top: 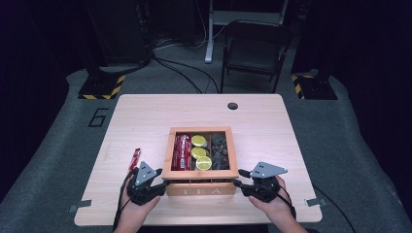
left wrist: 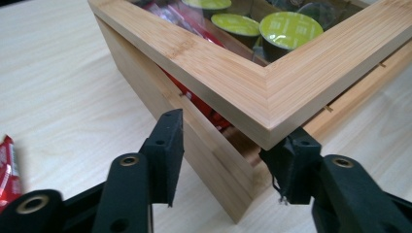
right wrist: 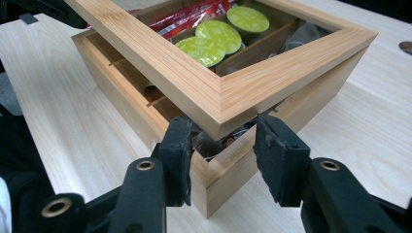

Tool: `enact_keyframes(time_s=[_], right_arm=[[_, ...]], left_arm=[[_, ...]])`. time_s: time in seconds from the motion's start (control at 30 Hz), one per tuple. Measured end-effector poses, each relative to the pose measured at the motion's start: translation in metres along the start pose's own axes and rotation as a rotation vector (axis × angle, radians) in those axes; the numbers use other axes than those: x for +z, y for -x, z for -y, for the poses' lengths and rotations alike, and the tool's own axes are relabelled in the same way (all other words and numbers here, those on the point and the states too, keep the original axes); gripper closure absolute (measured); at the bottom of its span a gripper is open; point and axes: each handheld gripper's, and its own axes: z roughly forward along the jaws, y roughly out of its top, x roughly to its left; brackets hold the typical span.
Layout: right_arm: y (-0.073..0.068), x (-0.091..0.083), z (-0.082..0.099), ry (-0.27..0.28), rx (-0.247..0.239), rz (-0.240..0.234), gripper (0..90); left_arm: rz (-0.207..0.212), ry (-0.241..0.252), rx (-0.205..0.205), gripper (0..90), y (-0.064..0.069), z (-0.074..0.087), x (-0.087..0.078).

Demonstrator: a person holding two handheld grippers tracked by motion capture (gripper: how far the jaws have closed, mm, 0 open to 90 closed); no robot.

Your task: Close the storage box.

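Tea box (top: 201, 187) lies square, labelled front toward the person, lid (top: 200, 172) tilted ajar.

The front wall of the wooden tea box (top: 200, 190) carries the word "TEA" in pale capital letters, seen in the high view. On the grey floor mat (top: 68, 145) left of the counter stands a large dark numeral "6" (top: 98, 117). The print on the red packets (top: 180, 151) and the green capsule lids (left wrist: 290, 29) is too small or blurred to read.
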Motion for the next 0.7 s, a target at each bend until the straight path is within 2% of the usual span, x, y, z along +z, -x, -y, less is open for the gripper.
enact_keyframes(time_s=[0.23, 0.33, 0.37, 0.4, 0.5, 0.57, 0.67, 0.7], right_arm=[[0.000, 0.005, 0.006, -0.034, 0.020, -0.029, 53.5], [0.004, 0.004, 0.007, -0.032, 0.033, -0.047, 48.0], [0.004, 0.004, 0.007, -0.032, 0.033, -0.047, 48.0], [0.005, 0.003, 0.008, -0.024, 0.053, -0.031, 46.1], [0.006, 0.001, 0.008, -0.019, 0.048, -0.024, 45.6], [0.005, 0.001, 0.008, -0.010, 0.050, -0.020, 45.5], [0.005, 0.001, 0.008, -0.010, 0.048, -0.018, 45.3], [0.005, 0.001, 0.009, -0.012, 0.037, -0.021, 45.2]], left_arm=[[0.055, -0.036, -0.024, 43.4, -0.001, 0.005, 0.001], [0.078, -0.113, 0.025, 39.8, 0.005, 0.011, 0.009], [0.078, -0.113, 0.025, 35.6, 0.005, 0.011, 0.009], [0.080, -0.099, 0.002, 34.9, 0.003, 0.011, 0.007], [0.088, -0.069, -0.019, 33.8, 0.000, 0.007, 0.001], [0.087, -0.043, -0.024, 34.1, 0.000, 0.006, -0.003], [0.088, -0.031, -0.026, 34.2, -0.001, 0.005, -0.006], [0.076, -0.018, -0.024, 34.2, 0.000, 0.005, -0.007]])
